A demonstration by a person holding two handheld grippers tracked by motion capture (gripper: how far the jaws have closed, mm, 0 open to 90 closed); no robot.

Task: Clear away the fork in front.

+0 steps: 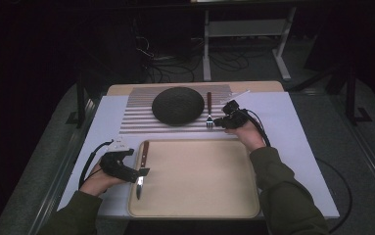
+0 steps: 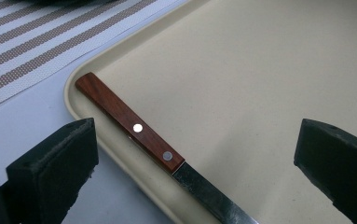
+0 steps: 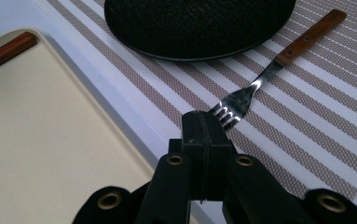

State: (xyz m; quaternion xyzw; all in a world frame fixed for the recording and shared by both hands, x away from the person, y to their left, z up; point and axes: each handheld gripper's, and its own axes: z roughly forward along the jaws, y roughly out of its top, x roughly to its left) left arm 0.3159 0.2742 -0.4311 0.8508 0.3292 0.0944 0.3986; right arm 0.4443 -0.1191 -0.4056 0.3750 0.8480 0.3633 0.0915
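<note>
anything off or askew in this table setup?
Mostly tidy. The knife lies along the tray's left rim rather than flat inside it, handle toward the placemat. The fork lies straight on the placemat right of the dark plate. No spills or visible damage.

The knife (image 1: 141, 165) lies along the tray's (image 1: 195, 205) left edge; behind the tray, on the placemat (image 1: 136, 117), the plate (image 1: 177, 105) sits left of the fork (image 1: 209, 109).

place: lab | evidence: floor cables (image 1: 175, 61); bare desk frame (image 1: 246, 36); dark room
</note>
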